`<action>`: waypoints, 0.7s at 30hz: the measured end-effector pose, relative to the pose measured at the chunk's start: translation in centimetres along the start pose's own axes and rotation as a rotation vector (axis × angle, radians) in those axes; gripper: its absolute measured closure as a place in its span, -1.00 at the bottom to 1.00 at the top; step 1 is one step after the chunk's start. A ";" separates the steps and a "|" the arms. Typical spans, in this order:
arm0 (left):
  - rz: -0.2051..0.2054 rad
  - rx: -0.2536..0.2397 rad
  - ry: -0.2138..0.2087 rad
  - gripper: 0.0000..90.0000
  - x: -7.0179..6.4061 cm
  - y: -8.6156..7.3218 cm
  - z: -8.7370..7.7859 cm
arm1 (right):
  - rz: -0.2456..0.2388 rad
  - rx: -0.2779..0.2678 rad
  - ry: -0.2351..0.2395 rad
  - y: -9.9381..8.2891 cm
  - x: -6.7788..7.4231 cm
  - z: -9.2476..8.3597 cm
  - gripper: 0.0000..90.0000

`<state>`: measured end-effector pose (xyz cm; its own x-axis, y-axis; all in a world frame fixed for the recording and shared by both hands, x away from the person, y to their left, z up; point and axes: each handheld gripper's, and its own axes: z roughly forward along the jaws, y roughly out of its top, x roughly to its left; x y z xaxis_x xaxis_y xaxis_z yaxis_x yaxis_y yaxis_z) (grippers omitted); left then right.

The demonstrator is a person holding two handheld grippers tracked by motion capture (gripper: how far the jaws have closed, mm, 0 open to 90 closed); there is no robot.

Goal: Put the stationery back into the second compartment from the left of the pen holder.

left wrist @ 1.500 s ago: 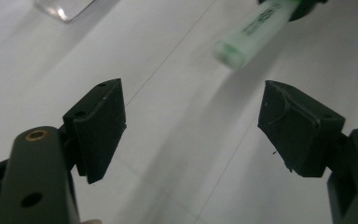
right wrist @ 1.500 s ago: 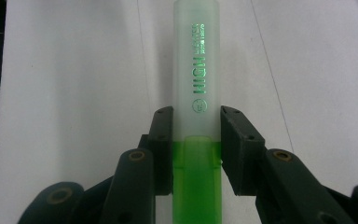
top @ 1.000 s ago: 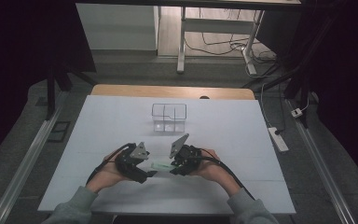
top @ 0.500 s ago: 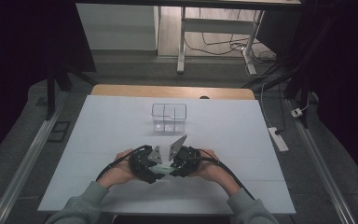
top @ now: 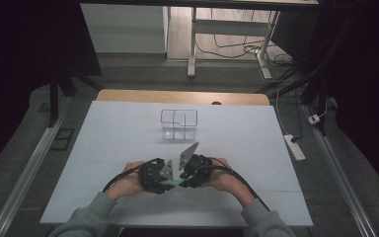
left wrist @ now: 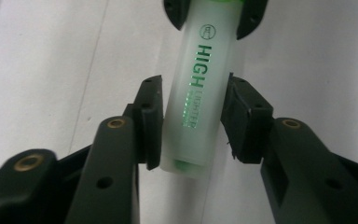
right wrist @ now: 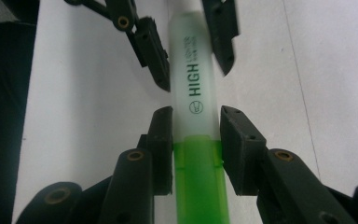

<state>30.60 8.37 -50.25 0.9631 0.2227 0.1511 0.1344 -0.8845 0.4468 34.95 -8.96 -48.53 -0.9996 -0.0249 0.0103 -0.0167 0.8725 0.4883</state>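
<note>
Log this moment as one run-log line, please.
left gripper: just closed on highlighter barrel | right gripper: shut on it at green cap joint | clear box: beyond, apart

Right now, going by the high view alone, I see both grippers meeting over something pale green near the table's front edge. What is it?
Observer: It is a highlighter. It is frosted white and has HIGH LIGHTER printed along it in green.
Operator: Does the left gripper have hold of it?
Observer: Yes. The left gripper has just been closing its jaws, and the pads sit against both sides of the white part near its blunt end.
Operator: And the right one?
Observer: The right gripper is clamped where the solid green section meets the white part.
</note>
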 end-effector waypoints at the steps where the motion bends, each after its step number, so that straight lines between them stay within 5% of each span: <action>1: 0.011 0.011 -0.002 0.40 0.0 0.0 0.0 | 0.008 -0.007 -0.001 0.0 0.0 -0.1 0.45; 6: -0.017 -0.027 0.010 0.46 -0.3 0.1 0.1 | 0.046 -0.031 -0.004 -0.2 -0.2 -0.7 0.41; 10: -0.032 -0.039 0.032 0.46 -0.1 -0.2 -0.2 | 0.082 -0.054 -0.037 -0.3 -0.5 -1.1 0.19; 15: -0.061 -0.062 0.052 0.46 0.3 -0.8 -0.5 | 0.167 -0.139 -0.093 -0.7 -0.9 -2.4 -0.11; 21: -0.108 -0.093 0.071 0.46 1.0 -1.6 -0.9 | 0.217 -0.211 -0.142 -1.1 -1.3 -3.8 -0.23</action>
<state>31.12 10.36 -50.00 0.9248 0.3460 0.1583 0.2109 -0.8125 0.5435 36.34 -11.77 -45.81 -0.9725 0.2320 0.0192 0.1869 0.7292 0.6583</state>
